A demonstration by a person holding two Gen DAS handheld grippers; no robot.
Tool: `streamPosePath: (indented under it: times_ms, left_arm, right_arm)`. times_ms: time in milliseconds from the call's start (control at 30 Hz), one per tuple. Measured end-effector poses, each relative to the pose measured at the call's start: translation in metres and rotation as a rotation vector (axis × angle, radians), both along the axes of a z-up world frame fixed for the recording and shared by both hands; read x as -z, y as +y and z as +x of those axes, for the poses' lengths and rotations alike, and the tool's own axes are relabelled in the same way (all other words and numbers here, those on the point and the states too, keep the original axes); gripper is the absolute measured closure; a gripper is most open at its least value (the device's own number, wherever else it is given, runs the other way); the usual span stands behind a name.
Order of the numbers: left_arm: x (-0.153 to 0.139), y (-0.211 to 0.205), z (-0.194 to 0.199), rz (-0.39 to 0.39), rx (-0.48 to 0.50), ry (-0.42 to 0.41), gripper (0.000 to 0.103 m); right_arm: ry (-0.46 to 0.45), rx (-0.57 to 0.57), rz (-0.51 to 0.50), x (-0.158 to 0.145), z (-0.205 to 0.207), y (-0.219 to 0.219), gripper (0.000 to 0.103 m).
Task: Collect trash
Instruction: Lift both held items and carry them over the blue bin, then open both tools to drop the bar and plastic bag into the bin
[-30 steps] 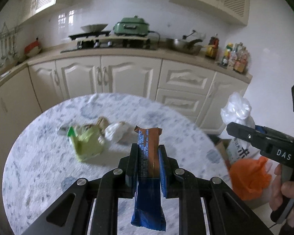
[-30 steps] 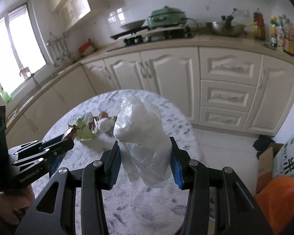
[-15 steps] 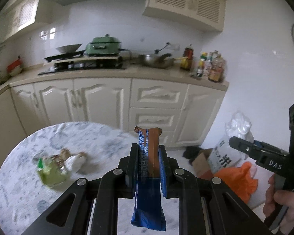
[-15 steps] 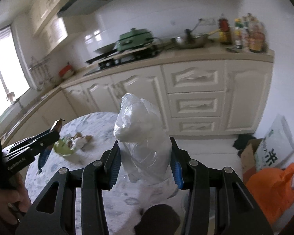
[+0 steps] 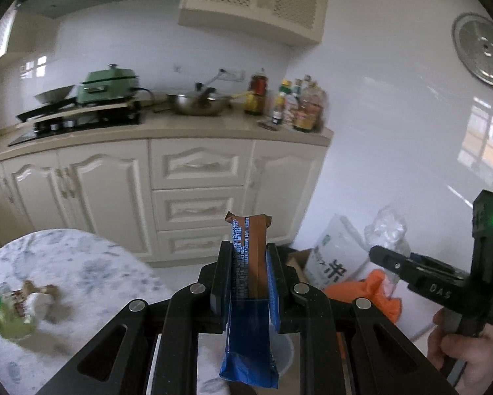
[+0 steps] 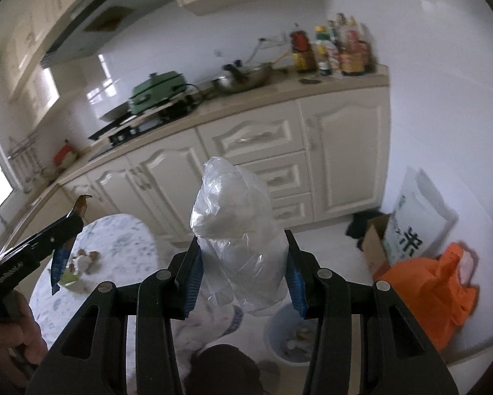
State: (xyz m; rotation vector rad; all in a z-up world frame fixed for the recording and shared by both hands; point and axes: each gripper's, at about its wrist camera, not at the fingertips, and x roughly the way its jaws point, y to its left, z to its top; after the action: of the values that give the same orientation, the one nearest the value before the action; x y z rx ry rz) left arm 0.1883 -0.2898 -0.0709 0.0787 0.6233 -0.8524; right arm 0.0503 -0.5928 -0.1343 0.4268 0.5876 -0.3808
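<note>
Both grippers swung from table (image 5: 82, 263) toward "DAS"-marked gripper (image 5: 387, 256).

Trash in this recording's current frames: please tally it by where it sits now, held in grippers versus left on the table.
Held in the left gripper: 1, blue and brown snack wrapper
Held in the right gripper: 1, clear plastic bag
Left on the round table: 1 blurred pile of scraps, pieces too blurred to count
Total: 2 held items plus 1 pile

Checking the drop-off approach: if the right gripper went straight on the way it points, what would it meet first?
Probably the floor by the cream cabinets. The right gripper, shut on the crumpled plastic bag, points past the small bin below it; depth is unclear.
</note>
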Motion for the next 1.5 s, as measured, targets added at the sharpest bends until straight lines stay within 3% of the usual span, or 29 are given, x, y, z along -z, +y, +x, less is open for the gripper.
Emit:
streamPosePath:
  times_ms: [267, 600, 833, 867, 900, 967, 1033, 1067, 1267, 1500]
  left_arm:
    - [0.035, -0.082, 0.037, 0.063, 0.098, 0.1, 0.088]
    - [0.119, -0.174, 0.098, 0.212, 0.143, 0.302, 0.088]
    - [0.163, -0.243, 0.126, 0.314, 0.174, 0.383, 0.086]
    - [0.169, -0.251, 0.131, 0.334, 0.171, 0.39, 0.081]
    - [0.173, -0.258, 0.135, 0.348, 0.178, 0.397, 0.074]
    - [0.179, -0.267, 0.141, 0.365, 0.159, 0.396, 0.036]
    - [0.178, -0.268, 0.142, 0.354, 0.141, 0.392, 0.03]
    - [0.178, -0.269, 0.143, 0.363, 0.133, 0.388, 0.026]
    - [0.159, -0.258, 0.13, 0.338, 0.088, 0.292, 0.003]
    - [0.127, -0.231, 0.104, 0.298, 0.071, 0.23, 0.001]
  right_arm:
    - [0.082, 0.067, 0.073, 0.051, -0.003, -0.043, 0.058]
    - [0.211, 0.094, 0.225, 0.143, 0.02, -0.079, 0.058]
    - [0.286, 0.098, 0.308, 0.196, 0.036, -0.096, 0.055]
    - [0.293, 0.107, 0.312, 0.201, 0.037, -0.098, 0.05]
    - [0.302, 0.112, 0.321, 0.206, 0.037, -0.101, 0.037]
    - [0.312, 0.132, 0.329, 0.214, 0.035, -0.105, 0.025]
    - [0.313, 0.143, 0.347, 0.219, 0.031, -0.109, 0.014]
    - [0.319, 0.153, 0.355, 0.22, 0.028, -0.11, 0.002]
    - [0.327, 0.19, 0.354, 0.214, 0.017, -0.107, 0.0]
    - [0.286, 0.184, 0.322, 0.181, 0.014, -0.092, 0.0]
